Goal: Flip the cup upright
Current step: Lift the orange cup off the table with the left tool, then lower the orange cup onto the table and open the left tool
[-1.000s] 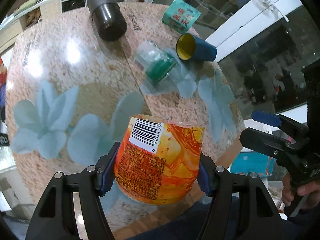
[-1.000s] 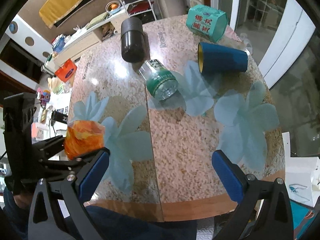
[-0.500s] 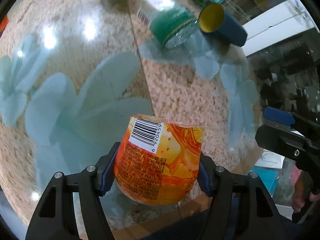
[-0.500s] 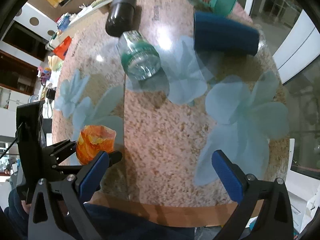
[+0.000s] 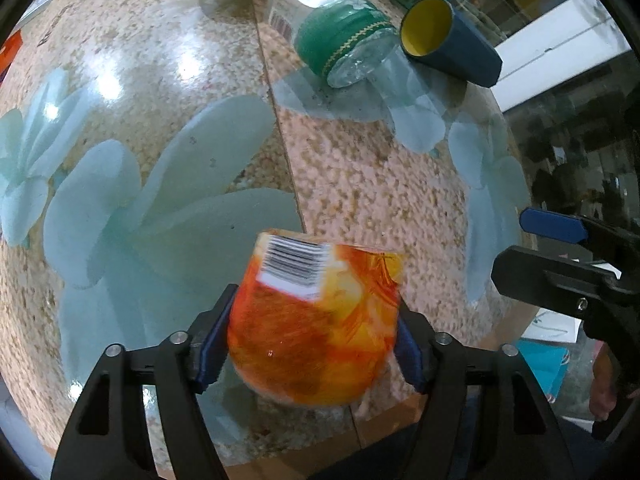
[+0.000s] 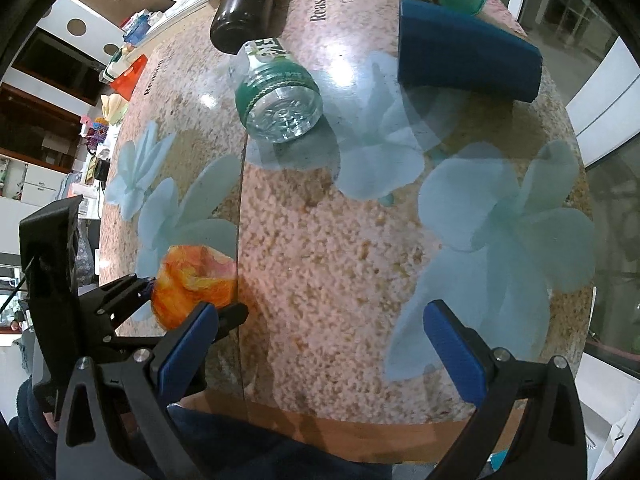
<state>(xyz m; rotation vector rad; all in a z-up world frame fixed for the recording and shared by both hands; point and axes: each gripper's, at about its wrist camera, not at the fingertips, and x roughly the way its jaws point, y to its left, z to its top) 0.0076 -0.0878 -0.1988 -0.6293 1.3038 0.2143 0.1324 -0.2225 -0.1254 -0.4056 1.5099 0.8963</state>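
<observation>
I have the left gripper [image 5: 312, 344] clamped across the orange cup [image 5: 316, 320], low over the bench's [image 5: 360, 168] near edge so I can set it upright, while the right gripper's [image 6: 332, 344] jaws gape empty, clear of it.

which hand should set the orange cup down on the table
Left. The left gripper is already shut on the orange cup, low over the table near its front edge. The right gripper is open and empty, off to the side.
</observation>
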